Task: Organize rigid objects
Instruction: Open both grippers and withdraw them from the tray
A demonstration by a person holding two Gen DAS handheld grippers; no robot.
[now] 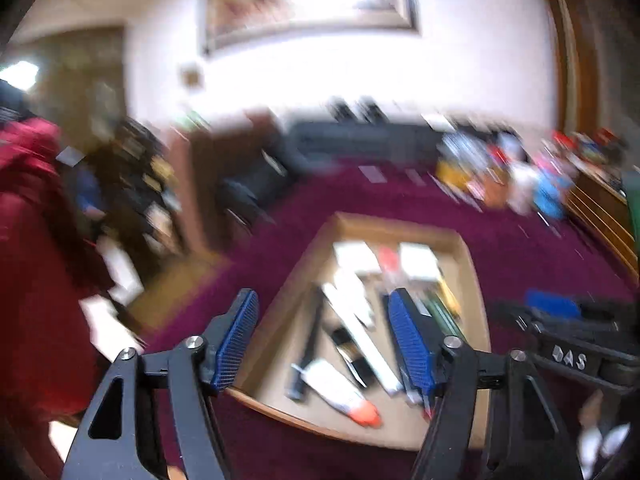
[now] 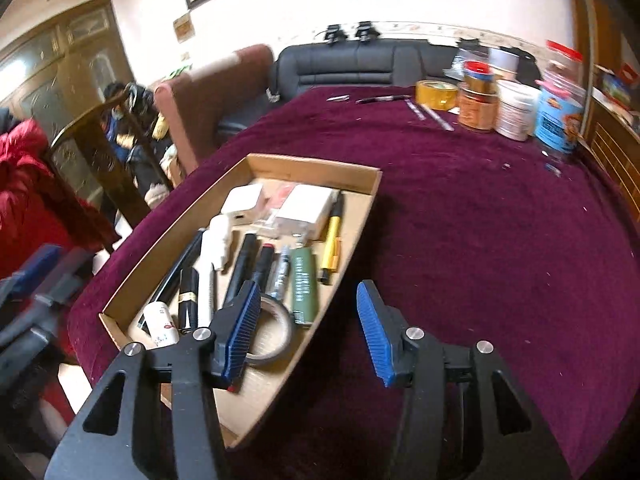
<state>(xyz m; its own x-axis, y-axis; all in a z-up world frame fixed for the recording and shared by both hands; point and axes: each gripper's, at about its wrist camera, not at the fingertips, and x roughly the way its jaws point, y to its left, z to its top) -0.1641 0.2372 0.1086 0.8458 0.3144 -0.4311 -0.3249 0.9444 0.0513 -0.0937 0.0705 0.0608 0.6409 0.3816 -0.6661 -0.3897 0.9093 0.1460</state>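
Observation:
A shallow cardboard tray [image 2: 312, 165] lies on the maroon tablecloth [image 2: 460, 220]. It holds a white charger [image 2: 243, 200], a white box [image 2: 306, 212], a yellow pen [image 2: 332, 240], a green flat case [image 2: 304, 288], black markers [image 2: 244, 260], a white tube [image 2: 160, 324] and a tape roll [image 2: 278, 334]. My right gripper [image 2: 308, 286] hovers open over the tray's near right edge, nothing between its pads. In the blurred left wrist view the left gripper [image 1: 323, 296] stands wide open above the tray [image 1: 400, 226], holding nothing; a white tube with an orange cap [image 1: 340, 392] lies below it.
At the table's far right stand a yellow tape roll [image 2: 436, 94], jars and tubs [image 2: 516, 108], with pens [image 2: 384, 99] lying nearby. A wooden chair [image 2: 92, 148] and a red coat [image 2: 24, 184] are at the left. A dark sofa [image 2: 360, 64] is behind.

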